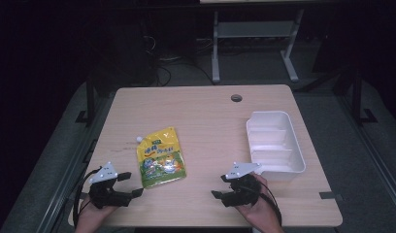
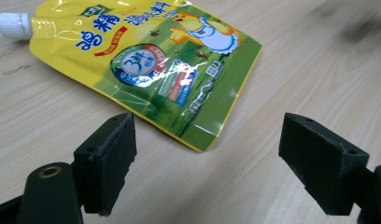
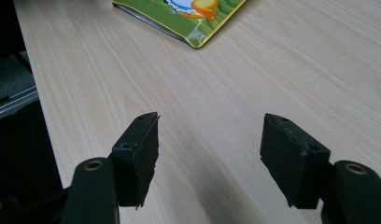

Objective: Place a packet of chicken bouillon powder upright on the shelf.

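Your left gripper (image 1: 129,186) has its jaws spread wide, grasping nothing, poised just over the worktop (image 1: 206,121) at the lower corner of the pouch (image 1: 160,157). Your right gripper (image 1: 220,187) is likewise released, jaws well apart above bare wood, pointing toward the pouch. The pouch lies flat, left of centre (yellow and green, glossy, with a cartoon duck and a white screw cap (image 2: 12,23) at its far corner). A white divided tray (image 1: 288,131) sits to the right.

I see a yellow-green spouted pouch (image 1: 160,156) lying flat on the table's left half. Its white cap (image 1: 138,140) points away. A white divided bin (image 1: 275,141) sits right.
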Motion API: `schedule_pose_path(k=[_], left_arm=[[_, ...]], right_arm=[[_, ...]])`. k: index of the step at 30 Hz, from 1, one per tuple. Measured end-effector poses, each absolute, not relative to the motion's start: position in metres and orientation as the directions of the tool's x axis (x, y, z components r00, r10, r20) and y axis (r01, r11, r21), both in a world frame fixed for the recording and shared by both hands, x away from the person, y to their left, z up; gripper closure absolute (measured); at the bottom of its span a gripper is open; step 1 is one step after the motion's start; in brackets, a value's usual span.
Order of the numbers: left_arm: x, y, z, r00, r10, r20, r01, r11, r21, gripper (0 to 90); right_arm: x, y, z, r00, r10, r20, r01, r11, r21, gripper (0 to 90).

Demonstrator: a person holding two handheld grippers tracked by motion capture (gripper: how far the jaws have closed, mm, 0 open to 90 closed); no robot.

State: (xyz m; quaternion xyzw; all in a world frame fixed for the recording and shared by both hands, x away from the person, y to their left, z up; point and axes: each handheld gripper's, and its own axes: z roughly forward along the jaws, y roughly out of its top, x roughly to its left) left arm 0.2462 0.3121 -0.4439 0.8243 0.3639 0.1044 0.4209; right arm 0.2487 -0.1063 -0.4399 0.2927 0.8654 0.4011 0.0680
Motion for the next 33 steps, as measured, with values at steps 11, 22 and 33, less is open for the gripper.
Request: schedule_pose_path(k=[11,22,33], left_arm=[[0.25,0.315,-0.444,0.699,0.704,-0.126,0.511,-0.368,0.777,19.5],[0.25,0.317,-0.444,0.694,0.711,-0.113,0.51,-0.375,0.774,21.1],[0.254,0.32,-0.444,0.68,0.722,-0.127,0.527,-0.359,0.77,23.4]], right_arm=[[0.254,-0.104,-0.442,-0.813,0.563,0.146,0.469,0.487,0.737,38.6],[0.269,-0.092,-0.43,-0.808,0.556,0.195,0.483,0.438,0.758,53.1],[0.305,-0.064,-0.421,-0.797,0.563,0.217,0.521,0.461,0.718,67.2]])
